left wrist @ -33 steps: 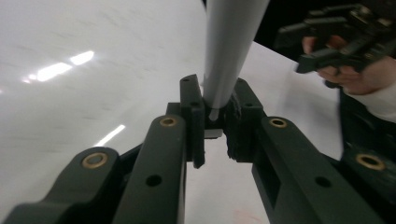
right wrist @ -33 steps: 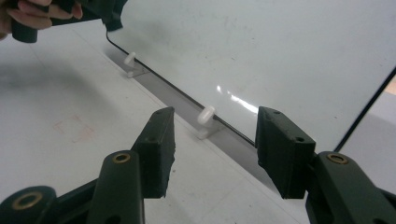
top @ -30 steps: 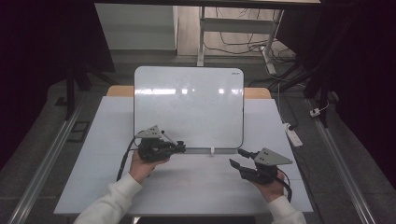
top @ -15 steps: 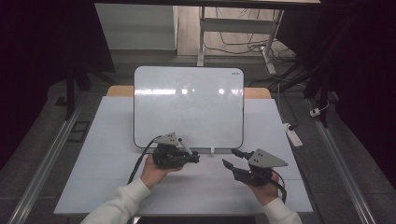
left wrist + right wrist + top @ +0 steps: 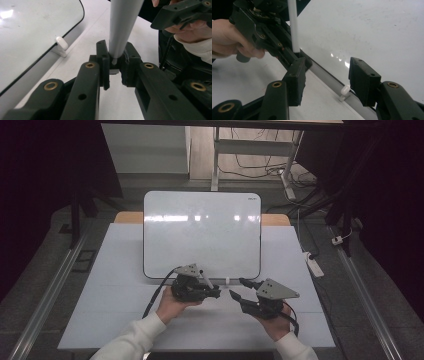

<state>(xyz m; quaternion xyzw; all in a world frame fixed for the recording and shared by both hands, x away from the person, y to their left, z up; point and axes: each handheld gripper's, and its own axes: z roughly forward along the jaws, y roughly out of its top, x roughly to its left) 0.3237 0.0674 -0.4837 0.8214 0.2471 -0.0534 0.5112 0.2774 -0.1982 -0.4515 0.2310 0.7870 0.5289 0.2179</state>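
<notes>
Your left gripper (image 5: 214,293) has its jaws clamped on a white marker pen (image 5: 205,278), gripped at its lower end. In the left gripper view the pen (image 5: 122,27) rises as a grey-white barrel straight up out of the jaws, its tip pinched between the pads. In the high view it tilts up and back from the jaws toward the whiteboard's near edge. Your left hand (image 5: 172,306) wraps the gripper body from below, white sleeve behind it.

Your right gripper (image 5: 239,289) sits just to the right, jaws partly open with nothing between them, pointing left toward the left gripper, near but apart. In the right gripper view the jaws (image 5: 324,75) frame the whiteboard's bottom edge and a small white clip (image 5: 344,92); the pen (image 5: 293,27) stands upright in the other gripper beyond them. Your right hand (image 5: 274,325) holds it from underneath.

The whiteboard (image 5: 200,232) lies flat on the white table (image 5: 100,320), just ahead of both grippers, glare across its top. The clip (image 5: 227,281) sits at the board's near edge, between the two grippers. A white power strip (image 5: 314,265) lies at the table's right edge.
</notes>
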